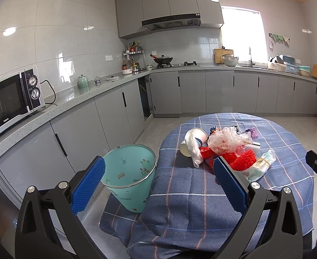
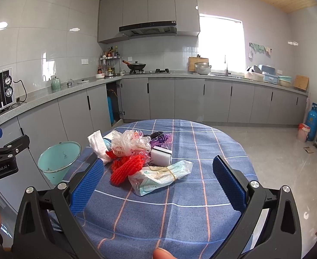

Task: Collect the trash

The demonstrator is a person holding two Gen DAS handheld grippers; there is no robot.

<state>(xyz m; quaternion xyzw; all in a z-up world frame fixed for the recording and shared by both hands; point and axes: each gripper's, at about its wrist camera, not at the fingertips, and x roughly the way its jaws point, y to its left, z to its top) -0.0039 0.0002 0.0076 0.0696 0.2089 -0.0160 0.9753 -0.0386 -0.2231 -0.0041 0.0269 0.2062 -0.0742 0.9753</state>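
Trash pile (image 2: 141, 157) on table, bin (image 1: 129, 172) beside (probably empty) — both grippers agape

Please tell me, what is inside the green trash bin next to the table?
The green trash bin looks empty: only its printed inner wall shows. Its bottom is hidden by the near rim in the left wrist view. The trash pile lies on the table.

Bare tablecloth (image 2: 201, 194) before trash pile (image 2: 137, 155).
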